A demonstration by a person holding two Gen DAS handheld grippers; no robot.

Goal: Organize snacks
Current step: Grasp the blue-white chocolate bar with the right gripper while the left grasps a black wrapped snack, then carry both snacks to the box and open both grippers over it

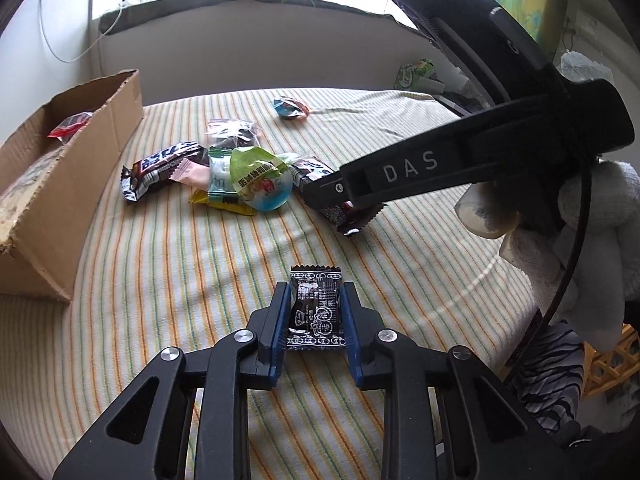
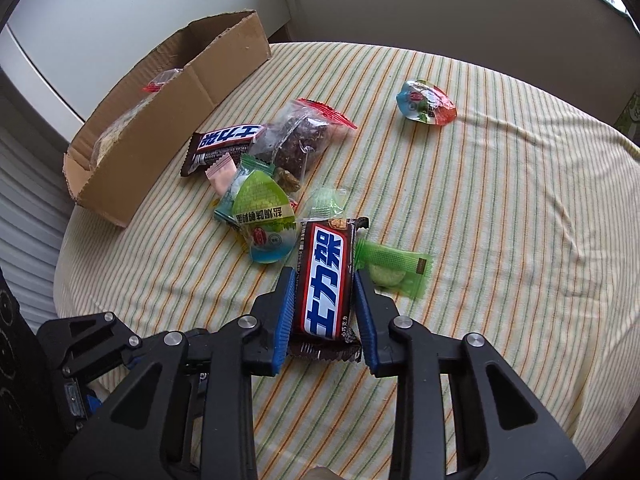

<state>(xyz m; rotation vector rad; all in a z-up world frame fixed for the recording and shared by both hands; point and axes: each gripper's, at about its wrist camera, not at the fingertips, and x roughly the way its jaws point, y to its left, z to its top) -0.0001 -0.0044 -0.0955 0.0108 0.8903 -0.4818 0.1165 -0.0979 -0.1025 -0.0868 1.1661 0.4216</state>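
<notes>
The table [image 2: 500, 208] wears a soft, matt striped cloth, slightly rumpled. The cardboard box [image 2: 176, 120] looks rough, dull brown paperboard with torn edges. The chocolate bar [image 2: 326, 280] has a glossy plastic wrapper; the small black packet [image 1: 318, 308] is shiny crinkled foil. Each claw, the left claw [image 1: 314, 316] and the right claw [image 2: 325, 304], is matt black plastic with ribbed blue rubbery pads and bright metal rivets.

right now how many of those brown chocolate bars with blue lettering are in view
2: one chocolate bar between the right gripper fingers, another in the pile beside the cardboard box. More may hide under the pile.
</notes>
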